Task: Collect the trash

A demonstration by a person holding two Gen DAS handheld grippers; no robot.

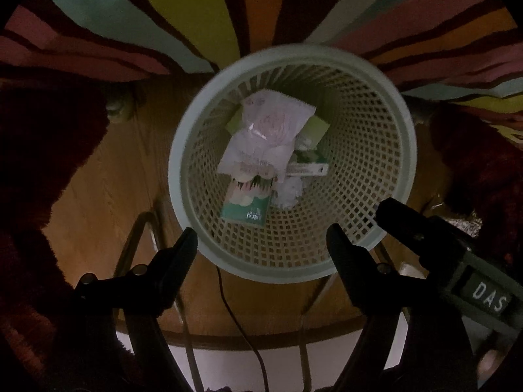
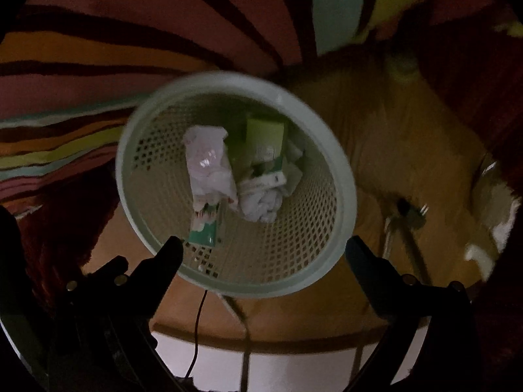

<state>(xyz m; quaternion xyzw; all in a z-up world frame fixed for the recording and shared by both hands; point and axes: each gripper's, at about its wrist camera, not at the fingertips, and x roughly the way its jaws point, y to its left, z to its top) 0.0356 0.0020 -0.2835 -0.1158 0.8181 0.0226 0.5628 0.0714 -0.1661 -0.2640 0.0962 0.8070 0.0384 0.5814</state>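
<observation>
While both tools point steeply down, the left tool [image 1: 261,238] and right tool [image 2: 263,248] hang apart and empty over the round pale-green plastic mesh basket [image 1: 385,150]. Crumpled white paper [image 2: 260,204] and wrappers lie inside it.

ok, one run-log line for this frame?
left gripper: open, empty | right gripper: open, empty | pale green perforated plastic basket: holds white plastic wrapper, crumpled white paper, green cartons | step: trash dropped

Pale green lattice-walled wastebasket [image 1: 369,150], upright on the wooden floor, seen from above. Inside lie a crinkled pinkish-white plastic wrapper [image 1: 261,134], a teal-and-white packet [image 1: 246,204] beneath it, a green carton [image 2: 264,140] and crumpled white tissue [image 2: 261,204].
</observation>
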